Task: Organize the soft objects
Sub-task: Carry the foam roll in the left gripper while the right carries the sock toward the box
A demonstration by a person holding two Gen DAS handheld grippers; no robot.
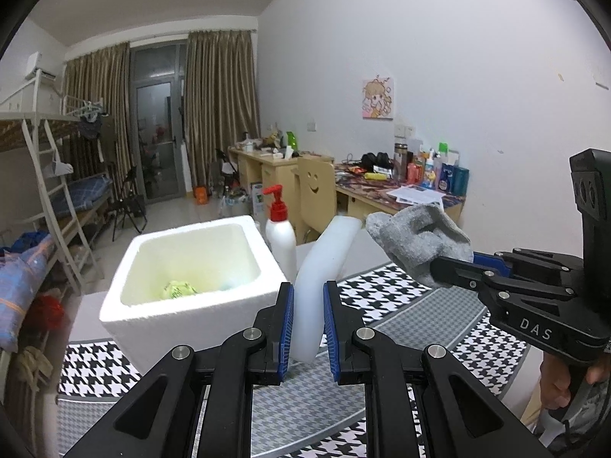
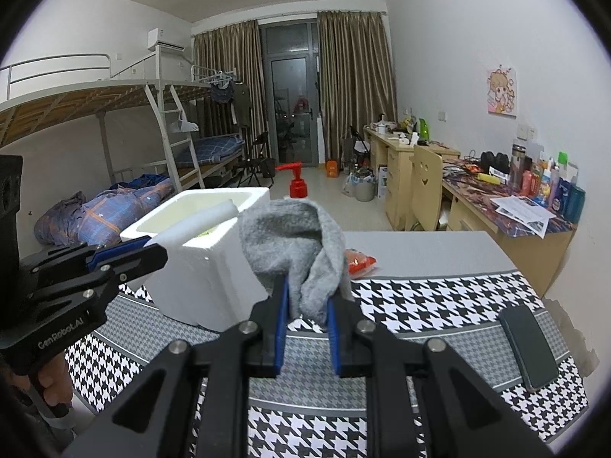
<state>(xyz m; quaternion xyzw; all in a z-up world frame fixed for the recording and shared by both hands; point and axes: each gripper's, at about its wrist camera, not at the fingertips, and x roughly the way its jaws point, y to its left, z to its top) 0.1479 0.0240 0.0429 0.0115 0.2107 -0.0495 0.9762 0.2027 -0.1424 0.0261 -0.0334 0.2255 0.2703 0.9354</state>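
Observation:
My left gripper [image 1: 308,297] is shut on a white foam strip [image 1: 324,263], held up above the table to the right of a white foam box [image 1: 183,305]. The strip's far end [image 2: 206,217] leans over the box rim [image 2: 160,229] in the right wrist view. A yellow-green soft thing [image 1: 179,289] lies inside the box. My right gripper [image 2: 305,297] is shut on a grey sock [image 2: 294,244], held in the air right of the box; the sock also shows in the left wrist view [image 1: 416,240].
A white pump bottle with a red top [image 1: 280,229] stands behind the box. A red-orange packet [image 2: 359,261] lies on the grey table past the sock. A black phone [image 2: 529,347] lies on the houndstooth cloth [image 2: 439,297] at the right.

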